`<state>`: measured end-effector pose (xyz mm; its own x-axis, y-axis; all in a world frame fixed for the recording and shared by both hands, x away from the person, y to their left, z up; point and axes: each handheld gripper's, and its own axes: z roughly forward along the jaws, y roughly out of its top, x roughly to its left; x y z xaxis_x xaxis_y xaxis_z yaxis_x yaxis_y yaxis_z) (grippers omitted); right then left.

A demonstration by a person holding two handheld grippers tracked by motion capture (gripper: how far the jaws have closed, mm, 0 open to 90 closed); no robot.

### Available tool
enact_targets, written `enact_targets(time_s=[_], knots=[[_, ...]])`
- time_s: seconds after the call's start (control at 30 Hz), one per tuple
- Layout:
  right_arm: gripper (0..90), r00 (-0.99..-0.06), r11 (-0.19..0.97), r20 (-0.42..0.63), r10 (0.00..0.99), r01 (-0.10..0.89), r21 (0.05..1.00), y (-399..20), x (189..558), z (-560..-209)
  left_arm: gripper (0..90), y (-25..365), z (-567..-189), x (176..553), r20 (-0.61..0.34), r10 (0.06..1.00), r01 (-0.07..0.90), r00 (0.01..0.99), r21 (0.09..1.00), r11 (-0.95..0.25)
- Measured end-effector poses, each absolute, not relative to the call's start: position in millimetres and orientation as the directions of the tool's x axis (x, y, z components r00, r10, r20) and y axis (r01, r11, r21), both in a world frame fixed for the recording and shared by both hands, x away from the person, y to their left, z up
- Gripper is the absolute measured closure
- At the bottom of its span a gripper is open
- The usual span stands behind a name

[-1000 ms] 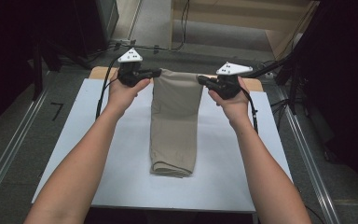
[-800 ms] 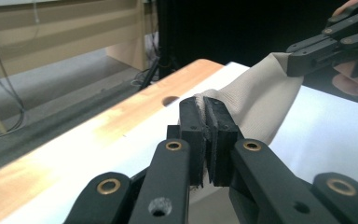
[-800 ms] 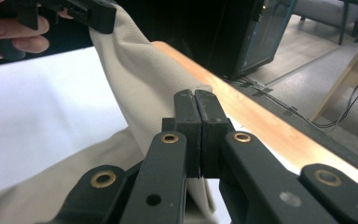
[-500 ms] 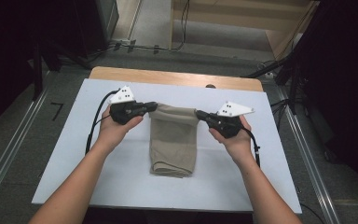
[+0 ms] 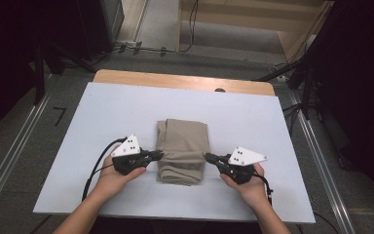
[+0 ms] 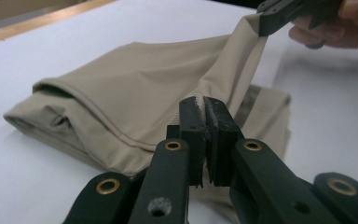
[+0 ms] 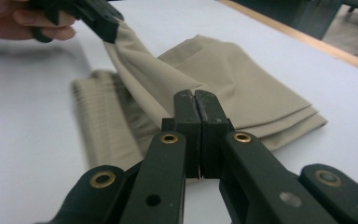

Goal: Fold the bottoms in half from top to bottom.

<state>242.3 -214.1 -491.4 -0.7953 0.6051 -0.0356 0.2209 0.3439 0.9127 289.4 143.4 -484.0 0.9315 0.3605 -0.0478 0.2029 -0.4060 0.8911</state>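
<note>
Beige trousers (image 5: 181, 148), edge clenched in left claw (image 5: 158, 155) and right claw (image 5: 208, 157), could slip and unfold if released unevenly.

A lab-like recording space — white-topped table (image 5: 126, 107), metal floor rails (image 5: 9, 165), loose cables (image 5: 141, 48) around.

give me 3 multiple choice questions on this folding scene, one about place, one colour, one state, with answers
1. Where does the khaki garment lie?
A. on the white board
B. on the floor
C. on a chair

2. What colour is the garment?
A. blue
B. khaki
C. red

3. How do the left gripper and right gripper stand?
A. both wide open
B. one open, one shut
C. both shut on cloth

Answers: 1 A, the garment rests mid-board in the high view. 2 B, it looks tan in every view. 3 C, each gripper view shows its jaws pinched on a fabric edge.
</note>
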Motion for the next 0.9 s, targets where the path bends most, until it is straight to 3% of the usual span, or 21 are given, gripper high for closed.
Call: enact_targets(time_s=[0.13, 0.27, 0.3, 0.37, 0.47, 0.53, 0.73, 0.8, 0.9], knots=[[84.5, -0.838, 0.389, -0.022, 0.545, 0.229, 0.893, -212, 221, -497, 84.3, 149, -489, 272, -0.070, 0.293, 0.199, 0.954, 0.876, -0.440], [58.0, -0.879, 0.339, 0.075, 0.471, 0.259, 0.904, -216, 210, -487, 47.7, 155, -475, 271, -0.152, 0.255, 0.237, 0.955, 0.908, -0.346], [57.7, -0.876, 0.308, 0.102, 0.471, 0.272, 0.912, -217, 211, -482, 45.9, 155, -471, 275, -0.168, 0.260, 0.249, 0.951, 0.914, -0.320], [63.7, -0.864, 0.258, 0.137, 0.484, 0.290, 0.921, -217, 218, -477, 47.9, 150, -466, 285, -0.182, 0.291, 0.269, 0.939, 0.918, -0.292], [78.7, -0.816, 0.303, 0.107, 0.569, 0.328, 0.895, -201, 233, -482, 68.7, 133, -472, 295, -0.197, 0.338, 0.316, 0.920, 0.884, -0.345], [81.8, -0.803, 0.341, 0.108, 0.586, 0.365, 0.866, -188, 240, -493, 80.6, 121, -482, 295, -0.221, 0.320, 0.346, 0.921, 0.842, -0.414], [83.5, -0.856, 0.478, 0.103, 0.507, 0.378, 0.793, -164, 227, -515, 88.1, 120, -505, 272, -0.228, 0.314, 0.375, 0.922, 0.731, -0.570], [83.7, -0.863, 0.521, 0.098, 0.495, 0.385, 0.762, -161, 221, -519, 88.2, 118, -507, 264, -0.202, 0.302, 0.353, 0.932, 0.695, -0.626], [83.2, -0.870, 0.537, 0.088, 0.486, 0.376, 0.755, -161, 215, -520, 84.7, 120, -507, 262, -0.201, 0.290, 0.343, 0.936, 0.709, -0.616]])
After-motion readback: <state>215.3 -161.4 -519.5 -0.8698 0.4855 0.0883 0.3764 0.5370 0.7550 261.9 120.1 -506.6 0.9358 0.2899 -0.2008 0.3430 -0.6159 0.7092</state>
